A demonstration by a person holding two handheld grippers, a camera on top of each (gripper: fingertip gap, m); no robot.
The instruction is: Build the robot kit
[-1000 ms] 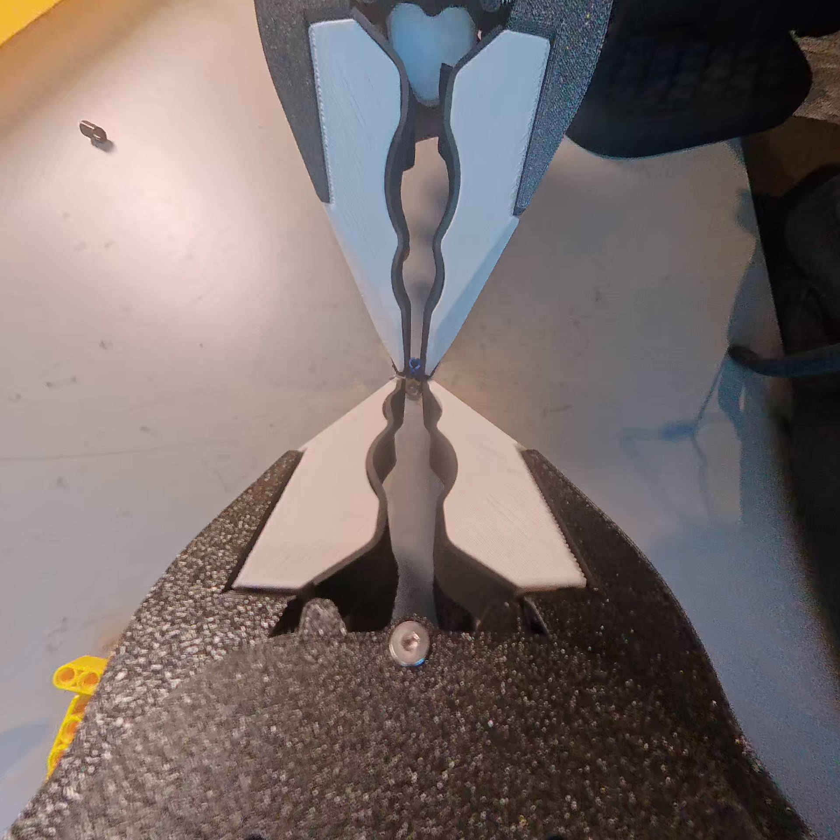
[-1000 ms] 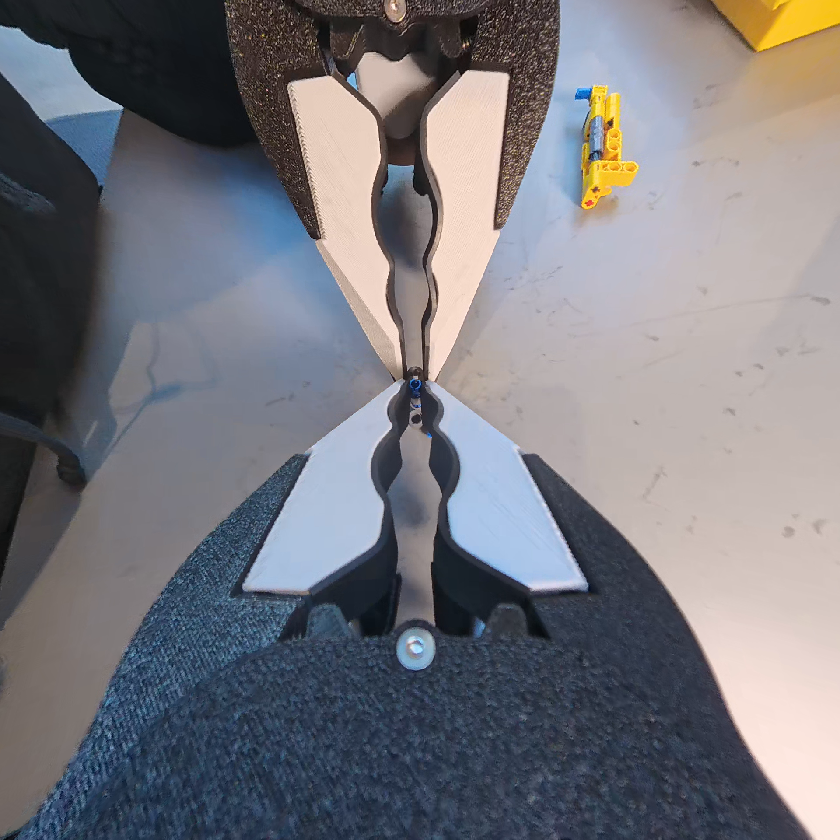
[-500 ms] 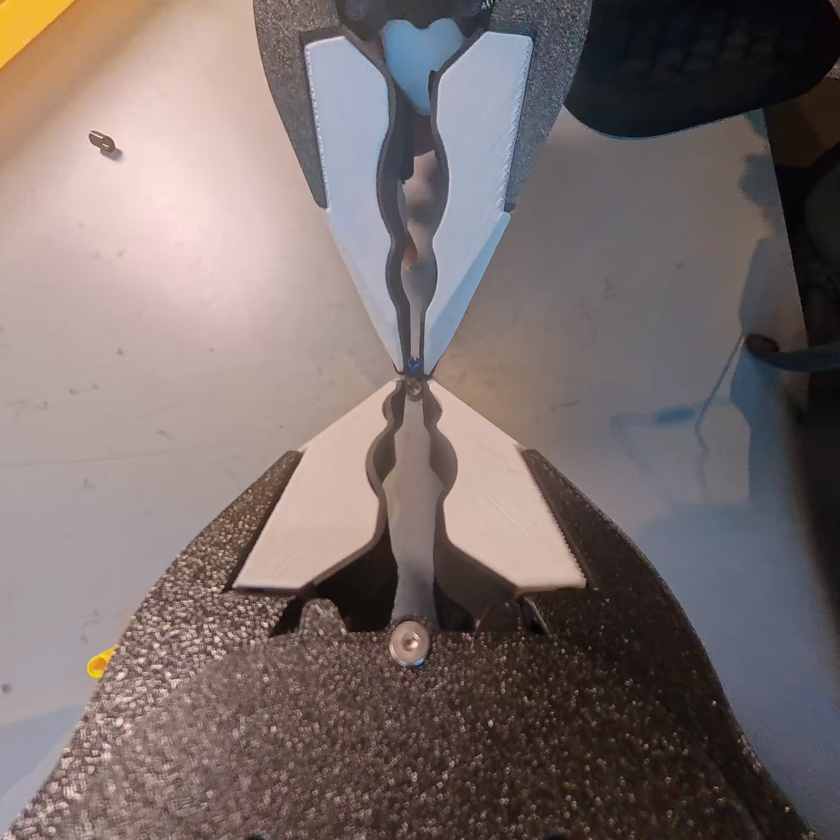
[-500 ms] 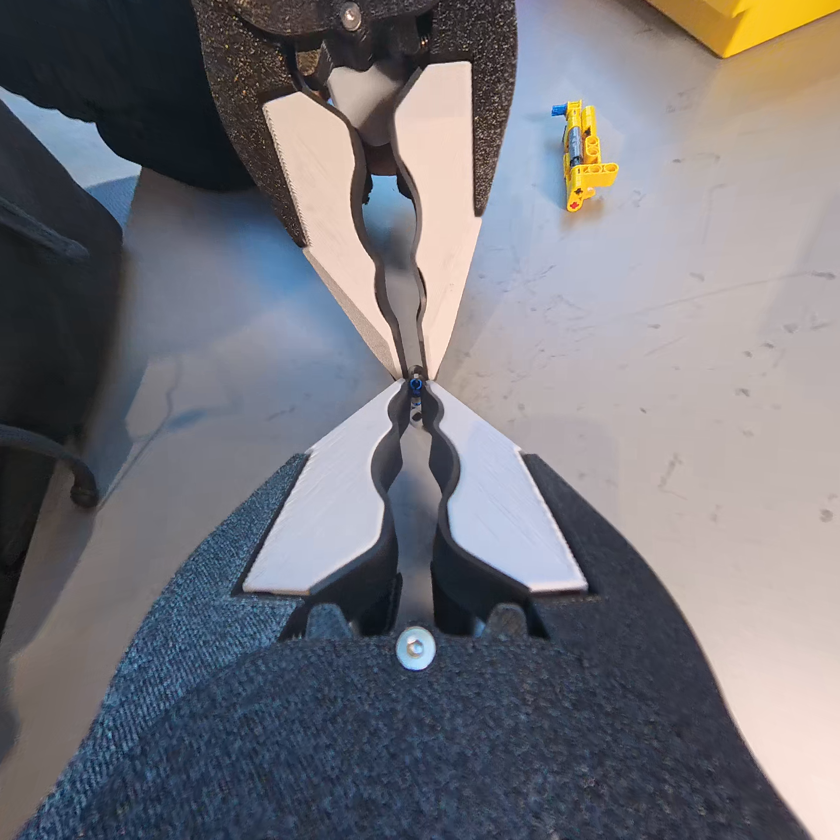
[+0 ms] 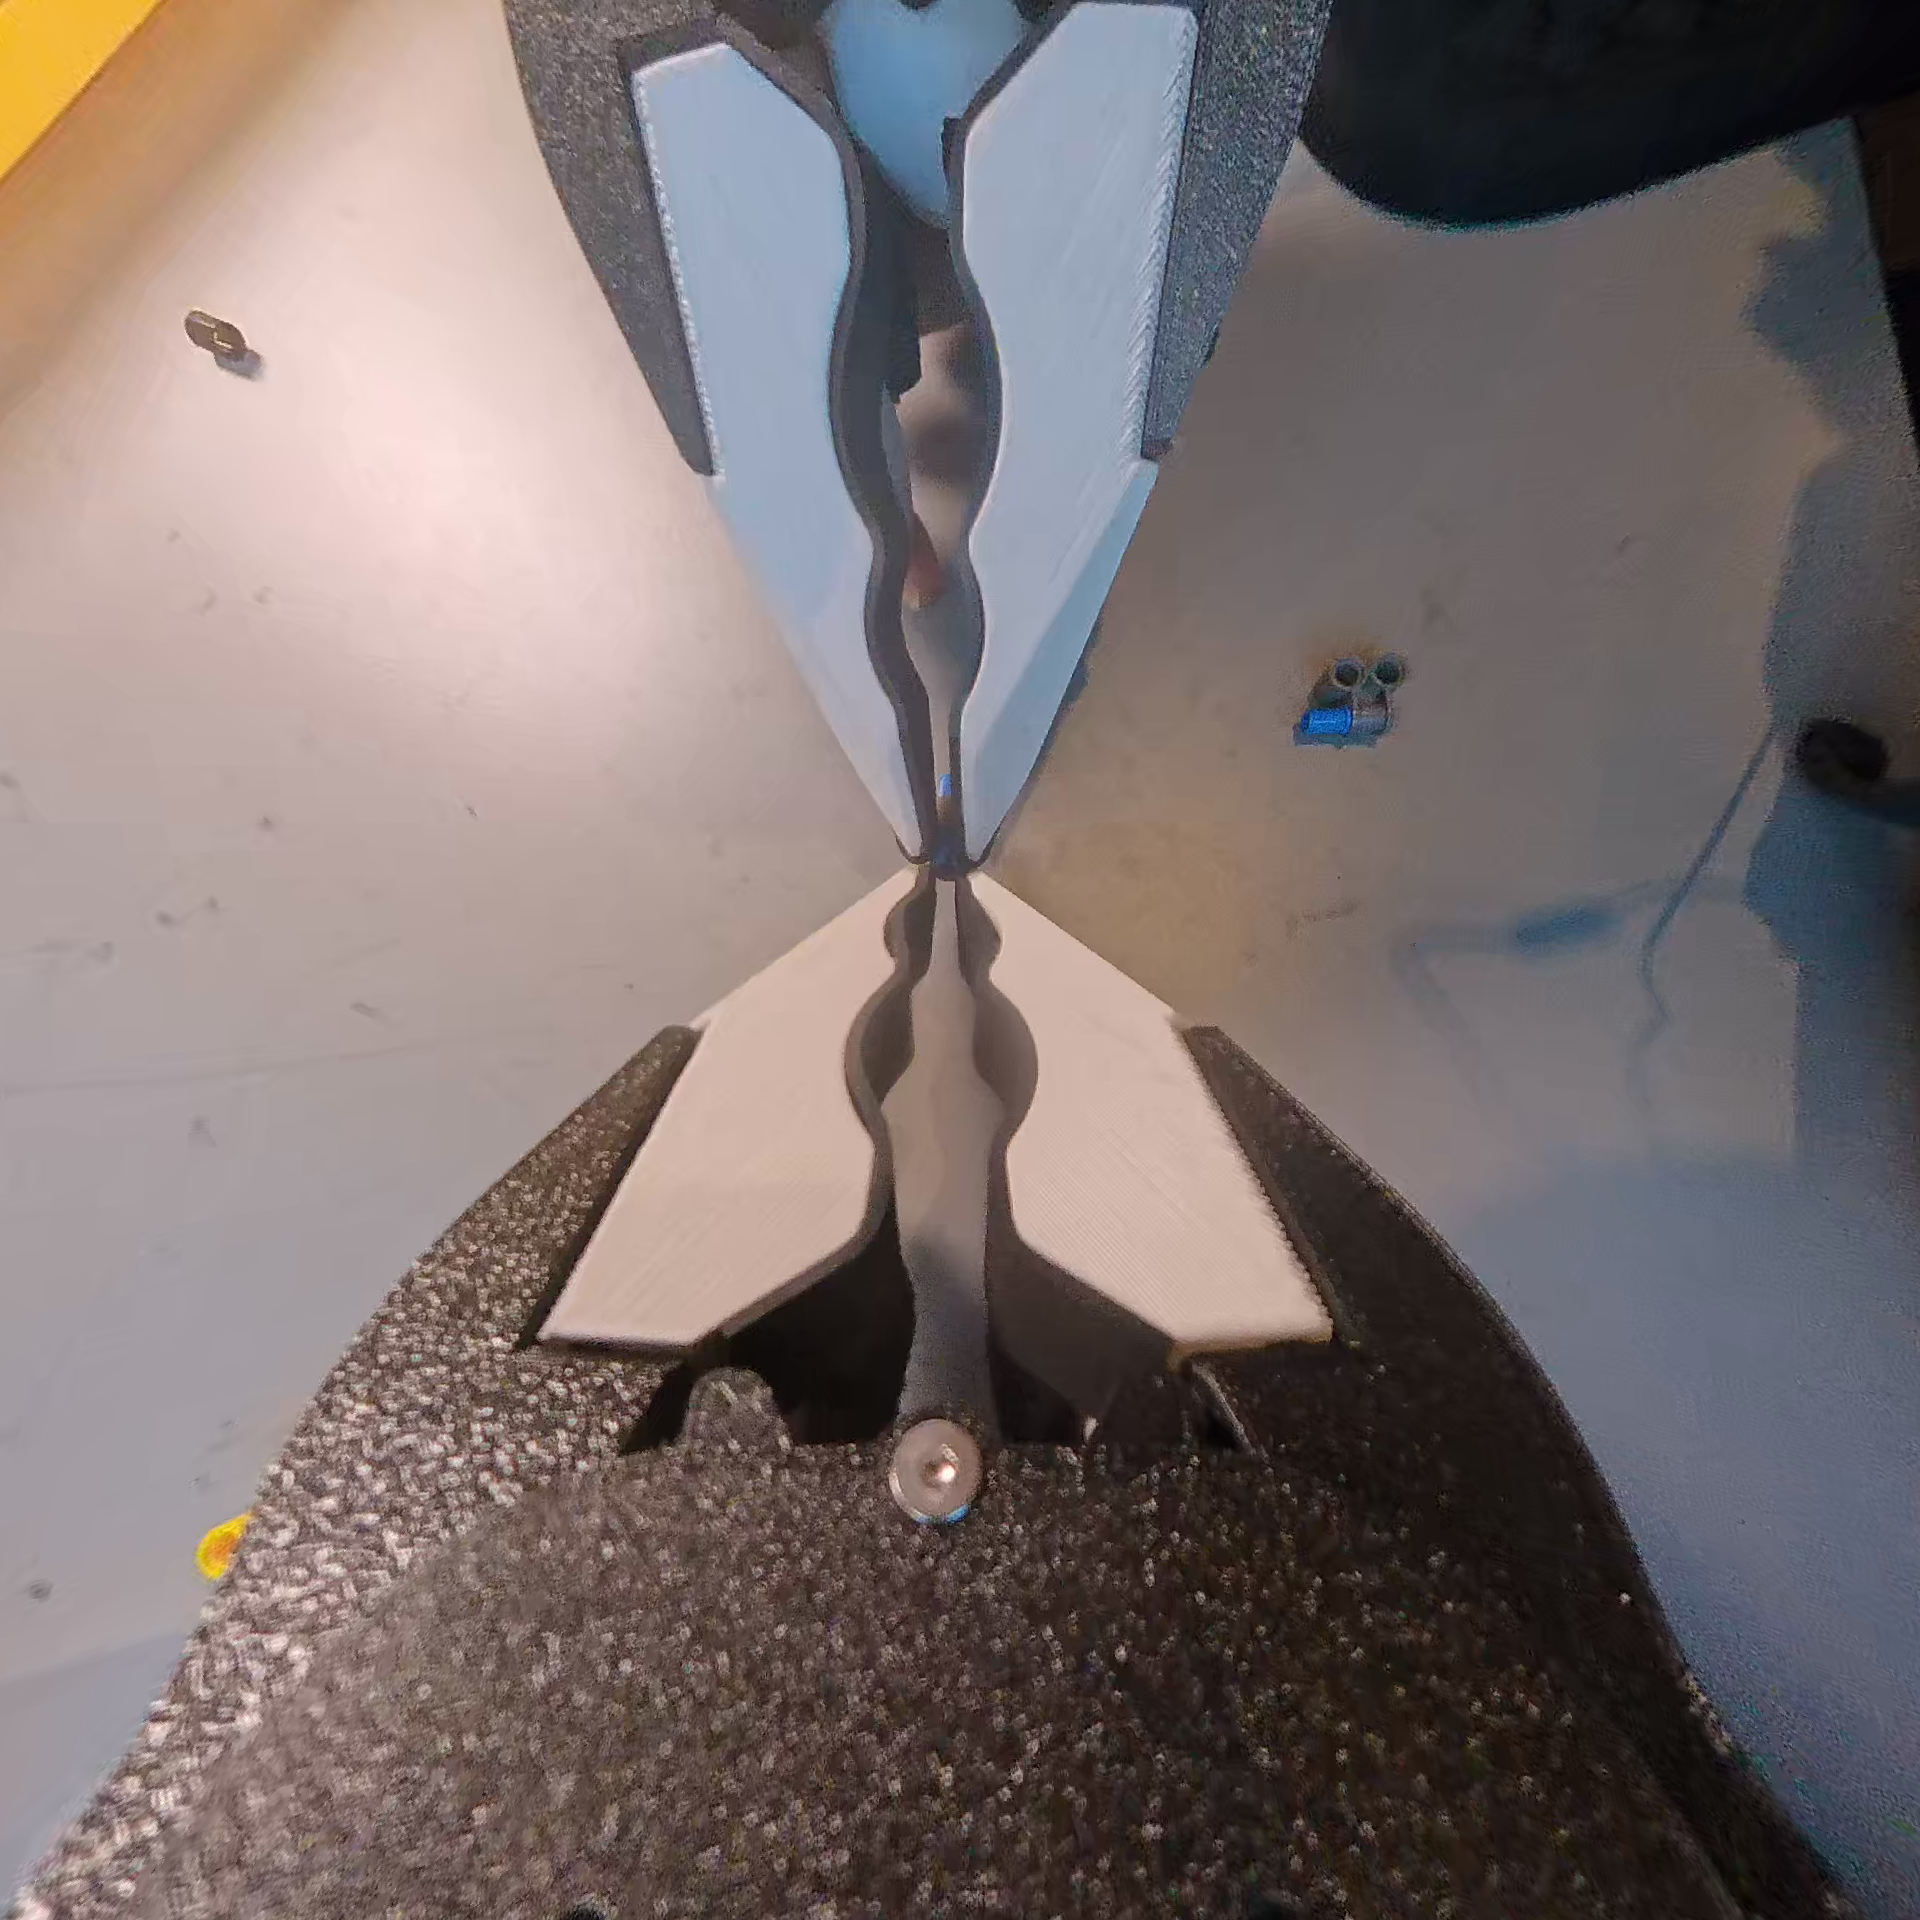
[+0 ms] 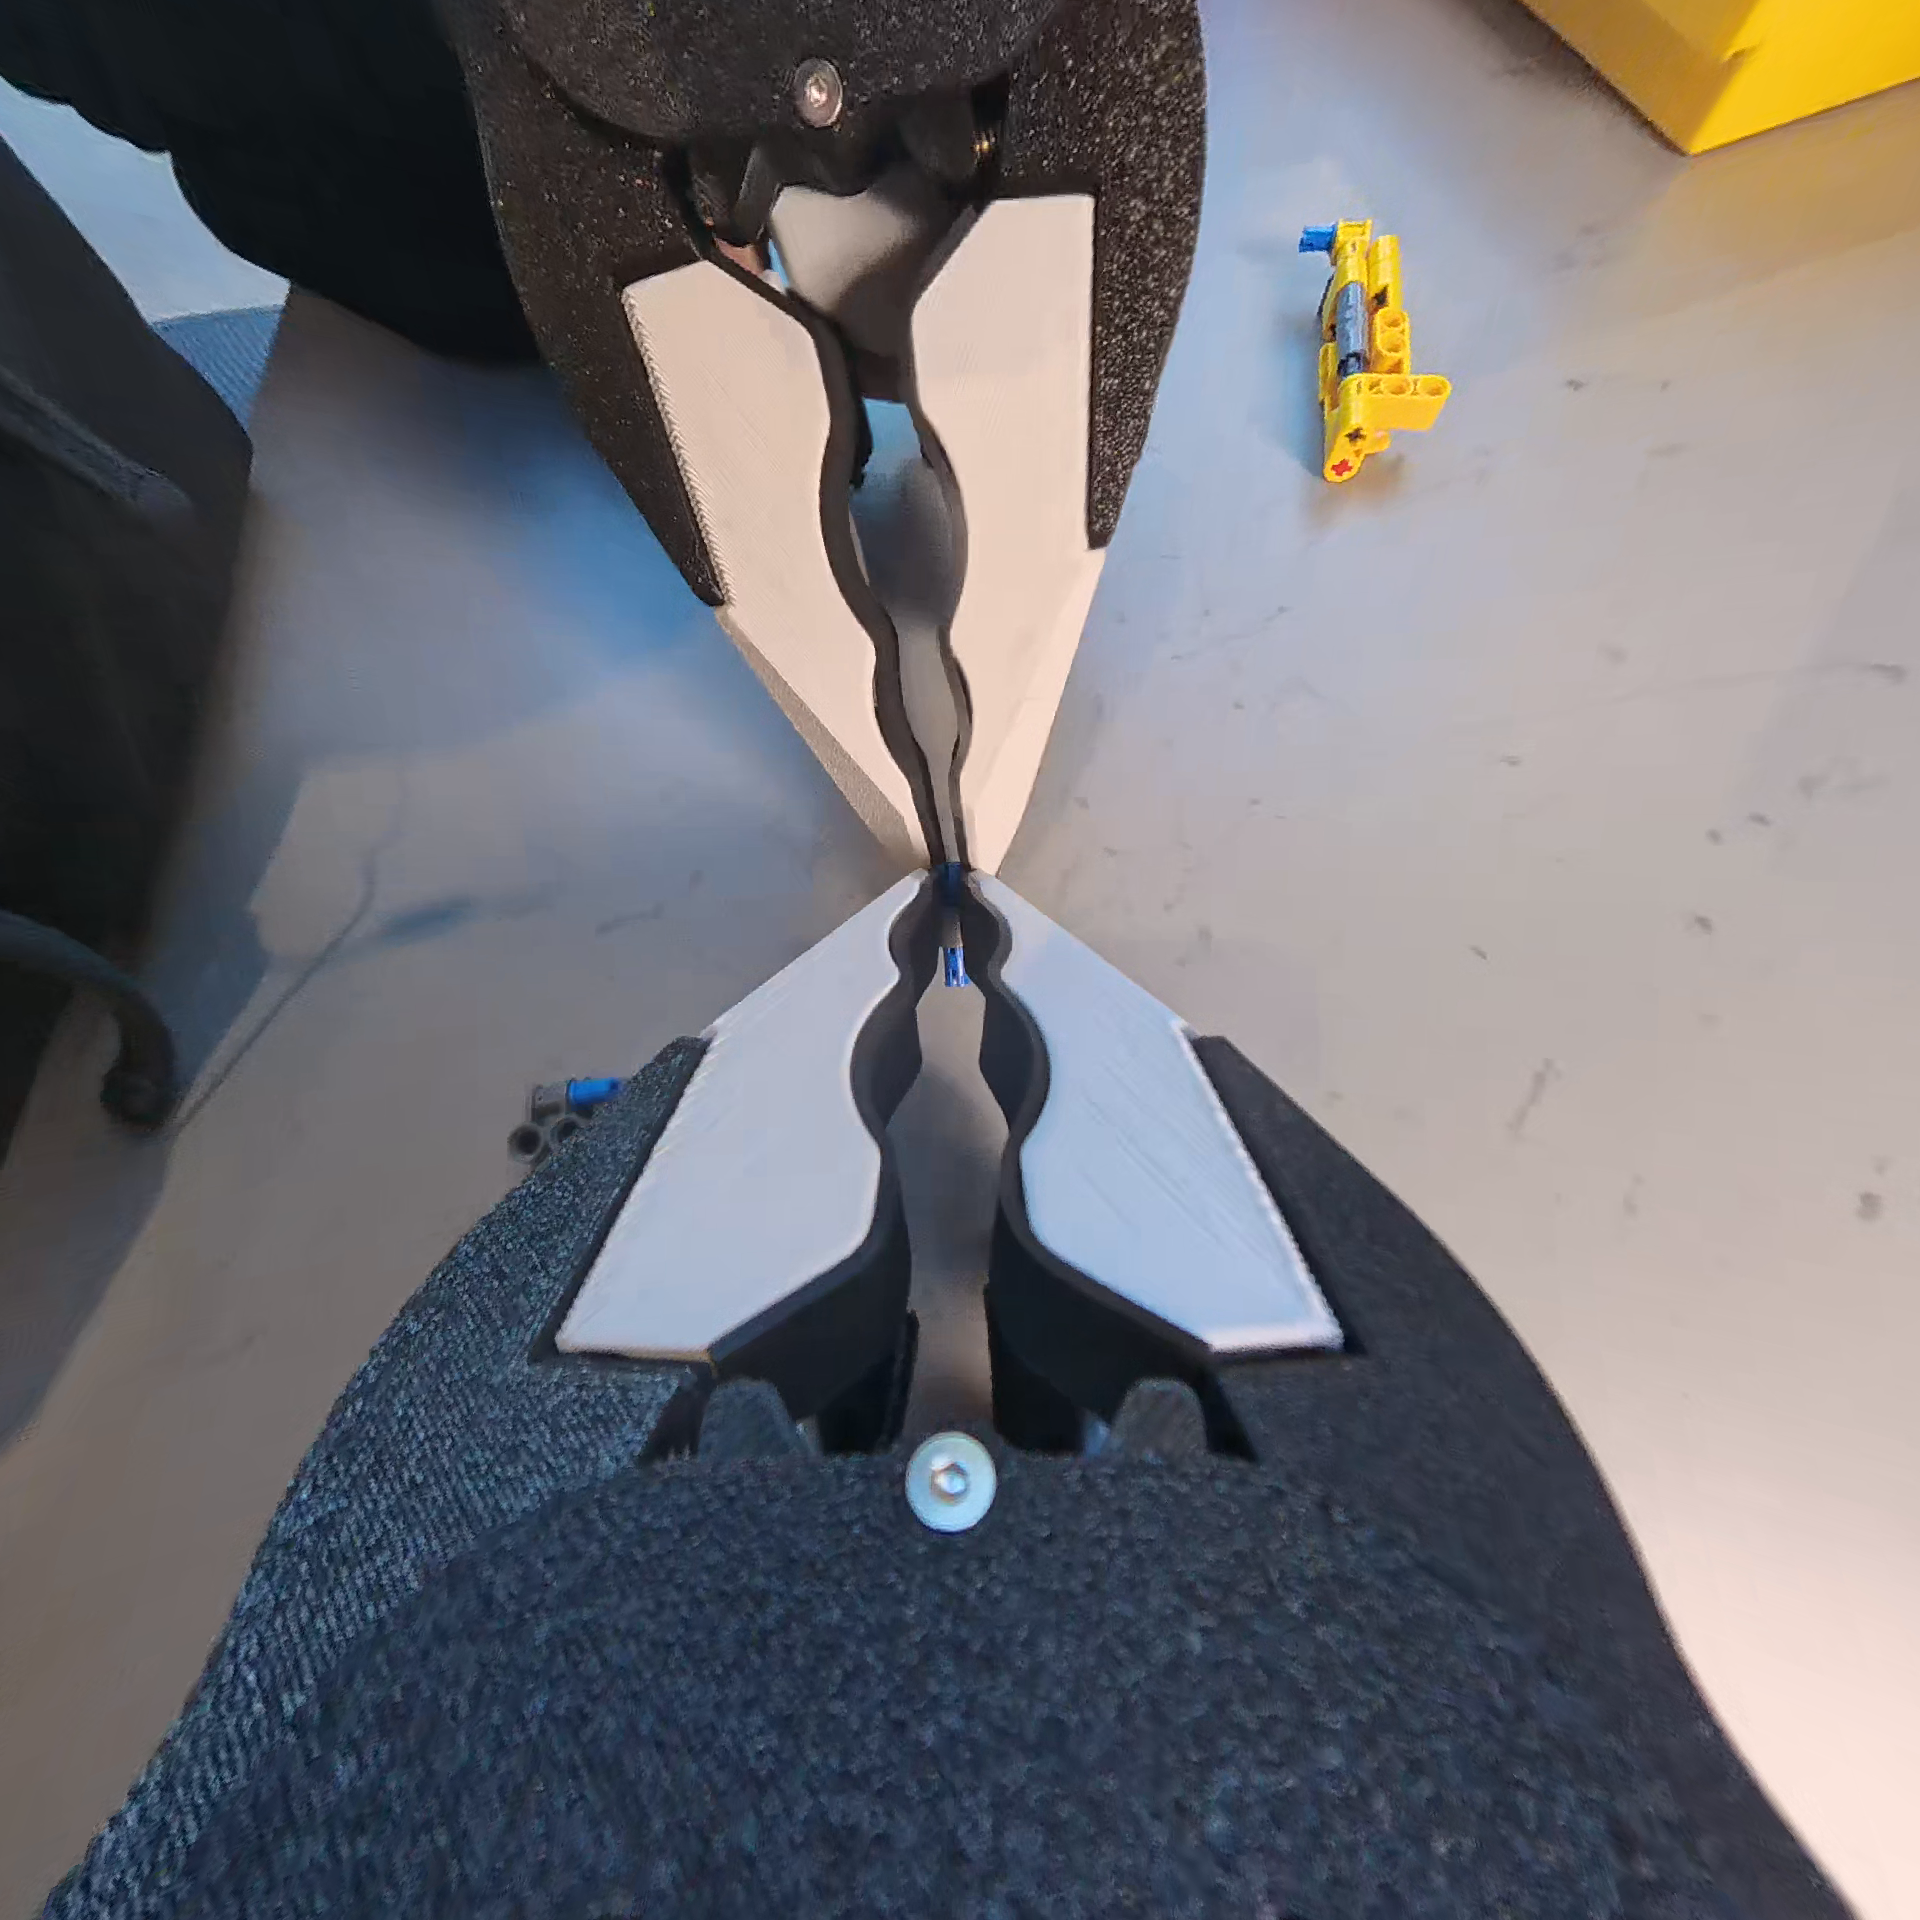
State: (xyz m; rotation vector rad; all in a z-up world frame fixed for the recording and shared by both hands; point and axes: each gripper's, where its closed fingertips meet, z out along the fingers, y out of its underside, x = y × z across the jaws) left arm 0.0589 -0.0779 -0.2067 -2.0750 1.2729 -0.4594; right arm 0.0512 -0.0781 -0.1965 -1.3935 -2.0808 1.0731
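Observation:
My two grippers meet tip to tip above a grey table [image 5: 416, 727]. My right gripper [image 6: 951, 891] is shut on a small blue pin [image 6: 952, 966] that lies lengthwise between its pads; the jaws stand slightly parted around it. The right gripper also shows in the left wrist view [image 5: 940, 847], with the pin [image 5: 943, 787] between its tips. My left gripper [image 5: 940, 881] is shut, its tips touching the pin's end; it also shows in the right wrist view [image 6: 948, 854]. A small grey connector with a blue pin in it [image 5: 1351, 696] lies on the table beside the grippers and also shows in the right wrist view [image 6: 561, 1112].
A yellow brick assembly [image 6: 1361, 353] lies on the table beyond the grippers, near a yellow box corner [image 6: 1745, 62]. A small dark piece [image 5: 213, 335] lies far left. A black chair [image 6: 104, 520] stands at the table's edge. My two grippers' fingertips are within a few centimetres of each other.
The grey connector with its blue pin has dropped from between the tips onto the table. The right gripper's jaws have parted slightly. Both grippers stay tip to tip.

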